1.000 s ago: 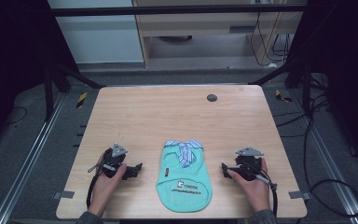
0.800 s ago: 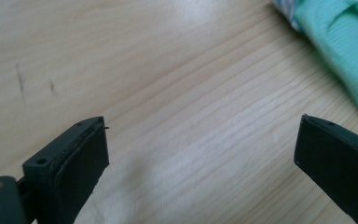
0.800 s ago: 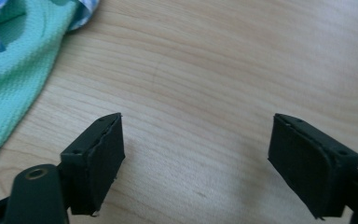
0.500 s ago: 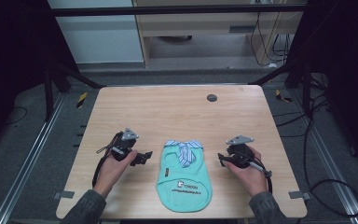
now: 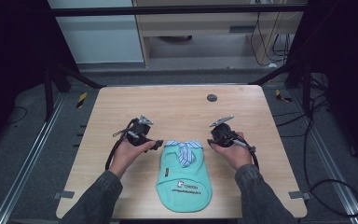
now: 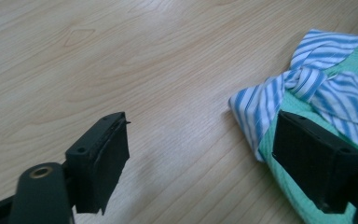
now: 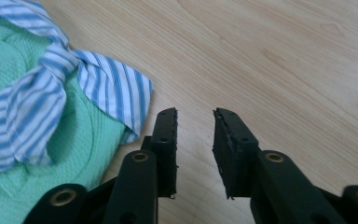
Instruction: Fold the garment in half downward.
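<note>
A small mint-green garment (image 5: 184,175) with dark print lies flat near the table's front edge, its blue-and-white striped collar (image 5: 185,149) knotted at the far end. My left gripper (image 5: 157,144) sits just left of the collar, jaws wide open. In the left gripper view (image 6: 205,135) the right jaw hangs over the garment's green edge (image 6: 291,100) beside the striped collar (image 6: 307,79). My right gripper (image 5: 212,141) is just right of the collar. Its jaws (image 7: 195,116) stand a narrow gap apart over bare wood, next to the collar tip (image 7: 116,88) and green cloth (image 7: 4,51).
The wooden table (image 5: 177,107) has a small dark round mark (image 5: 211,97) near its far edge. Yellow-and-black items lie on the floor at the left (image 5: 81,99) and right (image 5: 282,96). A cabinet stands behind the table.
Both hands have carried their grippers forward from beside the garment's lower half up to either side of its striped collar.
</note>
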The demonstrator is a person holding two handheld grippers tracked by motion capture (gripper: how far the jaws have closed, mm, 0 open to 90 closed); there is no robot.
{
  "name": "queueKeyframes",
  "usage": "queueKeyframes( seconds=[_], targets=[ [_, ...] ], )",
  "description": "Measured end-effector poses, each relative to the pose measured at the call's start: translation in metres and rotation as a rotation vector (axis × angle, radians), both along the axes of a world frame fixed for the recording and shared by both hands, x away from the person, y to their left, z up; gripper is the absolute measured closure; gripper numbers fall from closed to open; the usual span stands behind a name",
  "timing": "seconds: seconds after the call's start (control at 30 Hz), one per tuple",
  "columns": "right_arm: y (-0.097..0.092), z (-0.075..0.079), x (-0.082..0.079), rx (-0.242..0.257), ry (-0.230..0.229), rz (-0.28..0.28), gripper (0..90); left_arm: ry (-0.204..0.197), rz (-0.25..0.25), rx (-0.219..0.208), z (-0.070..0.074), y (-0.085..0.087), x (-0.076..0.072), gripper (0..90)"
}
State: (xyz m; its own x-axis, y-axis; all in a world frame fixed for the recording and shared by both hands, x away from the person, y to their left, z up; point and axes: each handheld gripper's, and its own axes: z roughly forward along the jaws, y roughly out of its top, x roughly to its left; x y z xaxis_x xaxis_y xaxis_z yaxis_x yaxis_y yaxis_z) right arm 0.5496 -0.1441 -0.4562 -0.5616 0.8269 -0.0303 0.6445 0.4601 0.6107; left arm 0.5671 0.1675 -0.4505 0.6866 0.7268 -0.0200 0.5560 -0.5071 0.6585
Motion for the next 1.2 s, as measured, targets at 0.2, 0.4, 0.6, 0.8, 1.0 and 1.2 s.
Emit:
queueKeyframes(
  seconds=[0.2,0.4,0.6,0.8,1.0,1.2],
  targets=[
    [0.015,0.005,0.013,0.012,0.018,0.024,78.9,0.041,-0.013,-0.04,0.0,-0.012,0.007,39.7],
    [0.019,0.003,0.023,0.017,0.038,0.009,83.4,0.049,-0.02,-0.023,0.001,-0.02,0.012,54.9],
    [0.018,-0.001,0.028,0.017,0.037,-0.012,83.9,0.054,-0.023,-0.016,-0.002,-0.024,0.014,63.4],
    [0.024,-0.005,0.026,0.039,0.049,0.012,83.8,0.058,-0.031,0.003,-0.005,-0.03,0.015,66.1],
    [0.032,-0.005,0.023,0.059,0.059,0.036,81.6,0.069,-0.024,0.003,-0.008,-0.031,0.016,65.1],
    [0.036,-0.008,0.023,0.06,0.069,0.048,76.5,0.068,-0.026,0.0,-0.009,-0.036,0.015,60.8]
  ],
)
